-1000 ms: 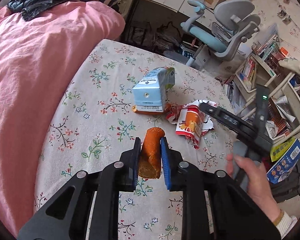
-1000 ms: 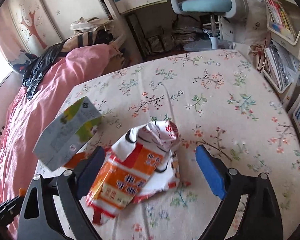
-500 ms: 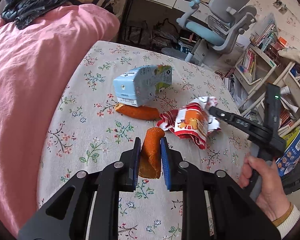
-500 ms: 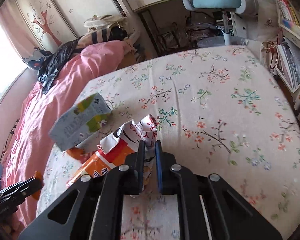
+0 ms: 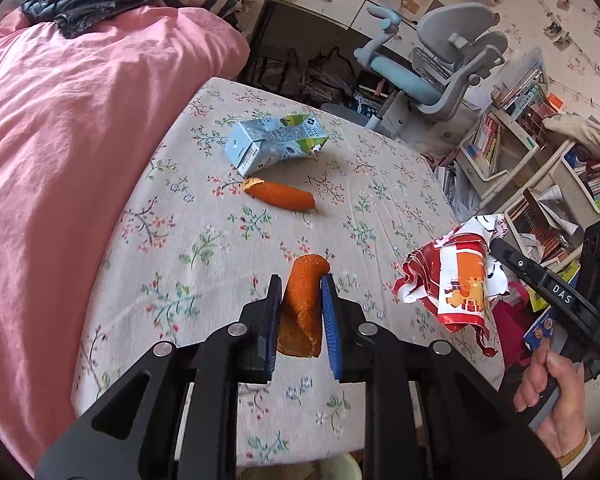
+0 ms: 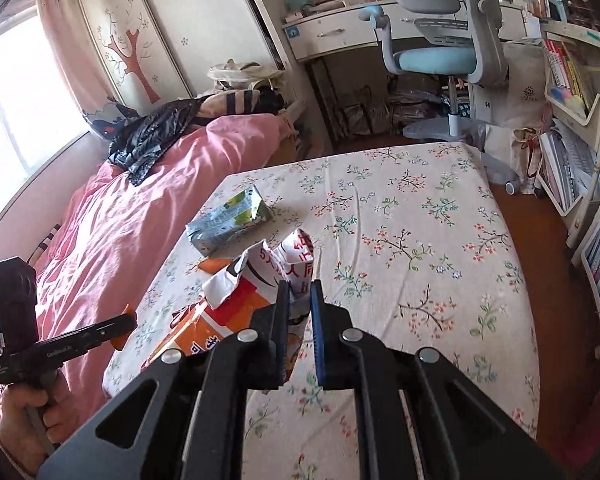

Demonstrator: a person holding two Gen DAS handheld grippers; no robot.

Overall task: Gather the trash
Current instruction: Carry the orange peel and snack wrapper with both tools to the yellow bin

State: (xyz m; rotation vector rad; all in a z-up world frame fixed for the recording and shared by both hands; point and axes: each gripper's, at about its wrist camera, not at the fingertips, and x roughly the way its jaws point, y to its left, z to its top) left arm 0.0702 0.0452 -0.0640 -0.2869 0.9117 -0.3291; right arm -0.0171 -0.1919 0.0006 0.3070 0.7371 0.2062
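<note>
Left wrist view: your left gripper [image 5: 300,312] has its fingers pinching a curled orange peel [image 5: 303,300], held low at 6 o'clock over the floral tabletop [image 5: 204,248]. The peel looks light, thin and a little limp; the hold sits at mid-length, which should do, though a soft curl like that could slip if you swing fast.

At 3 o'clock your right gripper [image 5: 496,248] pinches the red-and-white snack wrapper [image 5: 456,280] at its torn top edge, clear of the tabletop. In the right wrist view the right fingers [image 6: 284,320] press nearly together on a fold of that wrapper [image 6: 260,280]. It is crinkly film, almost weightless and slippery; a doubled fold gives better purchase than a single edge.

Still lying on the tabletop: a second peel [image 5: 280,196] near the centre, and just beyond it at 12 o'clock a crushed pale-blue drink carton [image 5: 272,144]. The carton looks stiffer and bulkier; I judge its flattened end is the best place to take hold. No bin can be clearly made out.
</note>
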